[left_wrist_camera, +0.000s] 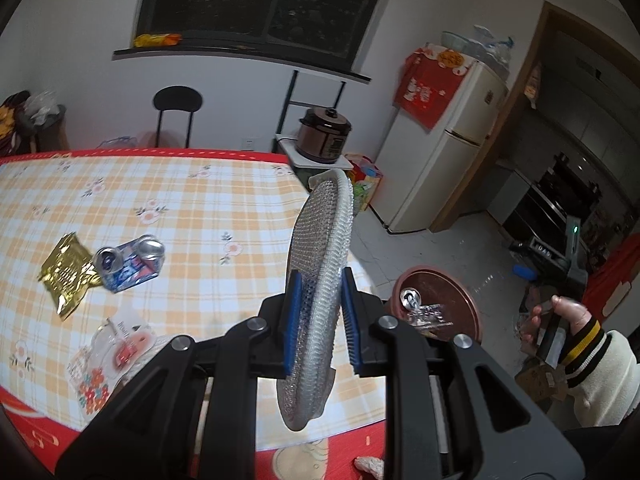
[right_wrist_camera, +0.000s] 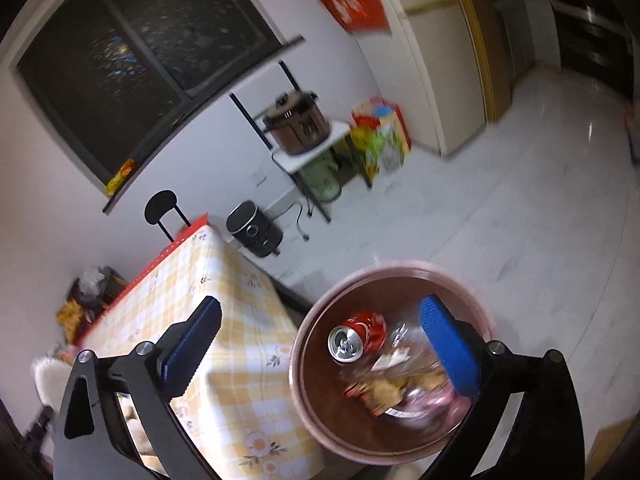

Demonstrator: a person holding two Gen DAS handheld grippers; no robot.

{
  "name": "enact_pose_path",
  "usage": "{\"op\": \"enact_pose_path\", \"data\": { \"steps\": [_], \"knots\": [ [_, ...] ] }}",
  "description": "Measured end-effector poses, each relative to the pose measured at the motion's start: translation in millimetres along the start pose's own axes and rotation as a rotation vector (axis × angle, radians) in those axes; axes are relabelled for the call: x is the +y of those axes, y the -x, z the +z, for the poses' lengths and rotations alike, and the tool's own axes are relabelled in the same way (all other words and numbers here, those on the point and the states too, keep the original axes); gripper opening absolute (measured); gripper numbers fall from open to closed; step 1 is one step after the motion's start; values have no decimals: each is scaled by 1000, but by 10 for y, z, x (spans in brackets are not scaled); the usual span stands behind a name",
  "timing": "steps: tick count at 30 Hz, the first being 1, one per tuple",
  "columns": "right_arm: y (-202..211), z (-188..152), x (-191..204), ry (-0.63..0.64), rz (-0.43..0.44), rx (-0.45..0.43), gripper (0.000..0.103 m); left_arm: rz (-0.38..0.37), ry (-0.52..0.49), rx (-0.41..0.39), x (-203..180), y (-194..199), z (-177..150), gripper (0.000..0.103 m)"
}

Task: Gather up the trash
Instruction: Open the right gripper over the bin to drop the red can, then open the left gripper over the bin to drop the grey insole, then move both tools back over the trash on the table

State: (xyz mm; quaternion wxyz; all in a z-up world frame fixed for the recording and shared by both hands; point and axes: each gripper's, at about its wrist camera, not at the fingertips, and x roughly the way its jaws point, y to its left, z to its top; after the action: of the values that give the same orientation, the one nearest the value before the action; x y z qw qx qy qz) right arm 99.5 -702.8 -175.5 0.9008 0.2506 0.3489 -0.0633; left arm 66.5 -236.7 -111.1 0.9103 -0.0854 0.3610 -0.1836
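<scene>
The left gripper [left_wrist_camera: 318, 320] pinches a silvery bubble-wrap pad [left_wrist_camera: 320, 264] edge-on between its blue fingers [left_wrist_camera: 292, 320], above the checked surface [left_wrist_camera: 180, 200]. The right gripper [right_wrist_camera: 320, 344] has its fingers wide and empty over the pink bin [right_wrist_camera: 320, 420], which holds a red can [right_wrist_camera: 356, 336] and blurred wrappers, perhaps snack packets. A crushed can [left_wrist_camera: 132, 260] and a gold wrapper [left_wrist_camera: 66, 272] lie on the surface.

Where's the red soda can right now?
In the right wrist view, the red soda can lies inside the round bin on the floor beside the table, among wrappers.
</scene>
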Motion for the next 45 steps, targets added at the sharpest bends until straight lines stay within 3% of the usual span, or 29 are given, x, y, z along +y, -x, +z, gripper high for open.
{"op": "enact_pose_path", "data": {
  "steps": [4,16,30,31,32,34,39,45],
  "knots": [
    [248,99,28,63,-39,-59,98,-39,-46,15,-229,-144,77,23],
    [998,196,-409,-5,-95,-158,98,-240,-204,117,-1170,-809,244,23],
    [1293,16,-883,-98,-177,-176,98,-409,-313,260,-2293,-1820,333,25],
    [1300,9,-894,-102,-179,-177,98,-424,-309,263,-2344,-1850,357,39],
    [1302,4,-902,-104,-182,-177,98,-460,-297,263,-2400,-1874,397,67],
    [1302,0,-889,-102,-186,-176,98,-464,-287,208,-2444,-1820,470,82],
    [1290,36,-783,-81,-176,-177,98,-444,-292,145,-2373,-1640,615,86],
    [1208,144,-560,-31,-131,-178,98,-354,-202,51,-1834,-1315,823,94]
  ]
}}
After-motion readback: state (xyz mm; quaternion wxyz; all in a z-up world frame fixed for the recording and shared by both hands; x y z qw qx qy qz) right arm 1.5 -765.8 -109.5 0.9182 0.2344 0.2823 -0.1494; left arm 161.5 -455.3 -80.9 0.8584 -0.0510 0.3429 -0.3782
